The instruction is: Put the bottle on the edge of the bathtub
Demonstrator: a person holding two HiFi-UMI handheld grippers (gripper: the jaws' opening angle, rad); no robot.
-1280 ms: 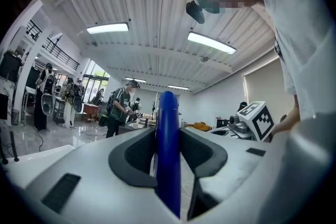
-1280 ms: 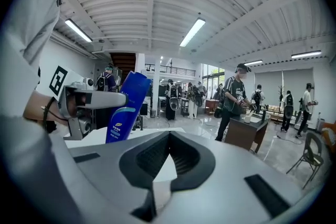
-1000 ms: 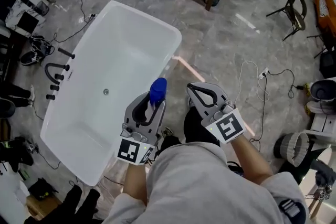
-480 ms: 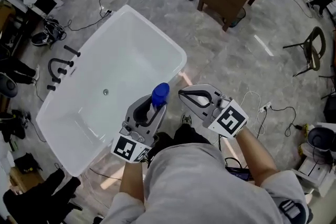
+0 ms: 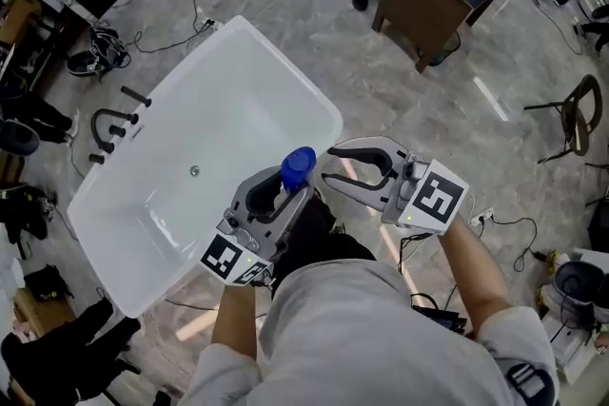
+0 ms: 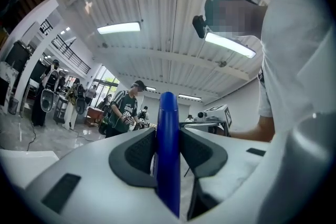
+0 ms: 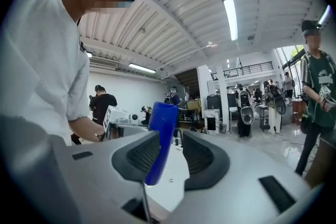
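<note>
left gripper [image 5: 284, 193] clamped on blue bottle [image 5: 298, 168], upright, at the bathtub [image 5: 324, 102] near rim, not set down | right gripper [image 5: 326, 164] jaws apart, just been opening, bottle top in their gap, unpressed | risk: right jaw knocks bottle askew; a narrow rim could let it slide off | writing: none legible on the bottle

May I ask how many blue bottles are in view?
1: the blue bottle is held in the left gripper, near the bathtub's rim. Others may be hidden out of sight.
</note>
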